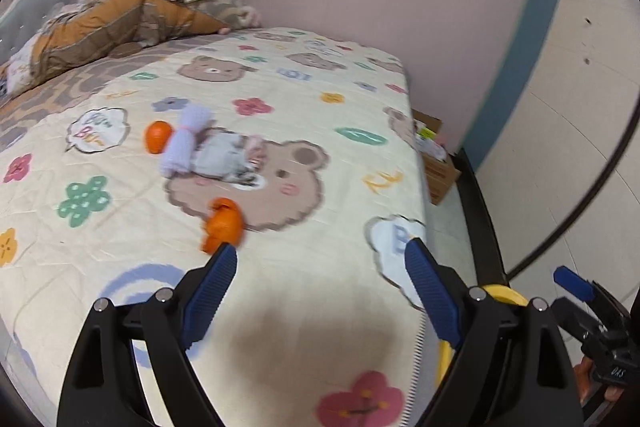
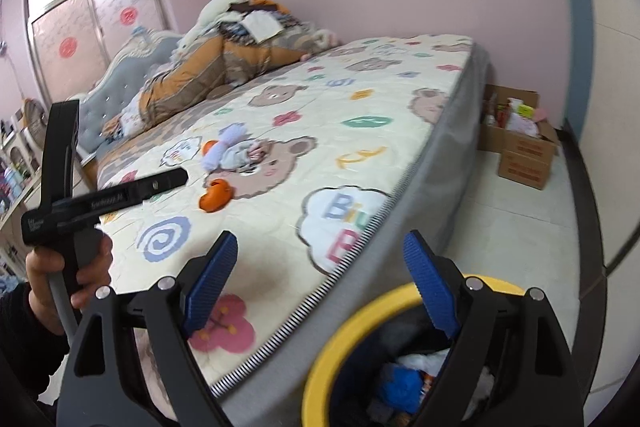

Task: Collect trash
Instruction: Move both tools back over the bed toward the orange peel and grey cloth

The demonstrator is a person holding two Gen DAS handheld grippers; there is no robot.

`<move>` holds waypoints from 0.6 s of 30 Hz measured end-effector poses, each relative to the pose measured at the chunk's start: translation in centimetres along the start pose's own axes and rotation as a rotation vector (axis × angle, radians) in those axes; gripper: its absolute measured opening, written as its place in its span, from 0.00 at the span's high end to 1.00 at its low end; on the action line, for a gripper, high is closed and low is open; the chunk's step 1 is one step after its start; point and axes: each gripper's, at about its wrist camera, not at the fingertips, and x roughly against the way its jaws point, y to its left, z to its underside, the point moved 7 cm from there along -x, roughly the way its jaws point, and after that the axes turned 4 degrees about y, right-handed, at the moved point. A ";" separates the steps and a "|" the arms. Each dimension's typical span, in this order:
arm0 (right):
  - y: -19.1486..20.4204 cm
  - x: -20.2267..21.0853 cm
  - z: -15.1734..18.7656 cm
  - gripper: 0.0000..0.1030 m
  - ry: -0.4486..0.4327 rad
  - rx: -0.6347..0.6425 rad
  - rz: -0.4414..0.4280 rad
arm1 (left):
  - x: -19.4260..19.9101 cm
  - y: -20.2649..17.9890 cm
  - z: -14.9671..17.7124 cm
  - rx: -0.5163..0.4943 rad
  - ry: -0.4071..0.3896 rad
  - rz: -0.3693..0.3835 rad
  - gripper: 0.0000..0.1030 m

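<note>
Both my fingers wide, nothing held: left gripper over orange peel scrap on bed, right gripper above yellow-rimmed trash bin

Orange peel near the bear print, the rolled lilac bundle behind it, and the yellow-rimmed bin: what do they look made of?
Orange peel: matte, curled citrus rind, probably soft. Lilac bundle: fuzzy rolled cloth, seemingly tied round with a pink band. Yellow-rimmed bin: smooth, glossy rim, likely plastic; dark inside.
</note>
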 end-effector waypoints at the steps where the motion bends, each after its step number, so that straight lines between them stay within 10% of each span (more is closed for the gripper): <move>1: 0.7 -1.1 -0.6 0.21 0.006 0.011 -0.006 | -0.1 1.2 -0.5 0.013 -0.003 -0.014 0.20; 18: 10.2 -22.7 -9.6 0.21 0.125 0.118 -0.093 | -8.4 21.3 -7.6 0.232 0.056 -0.246 0.20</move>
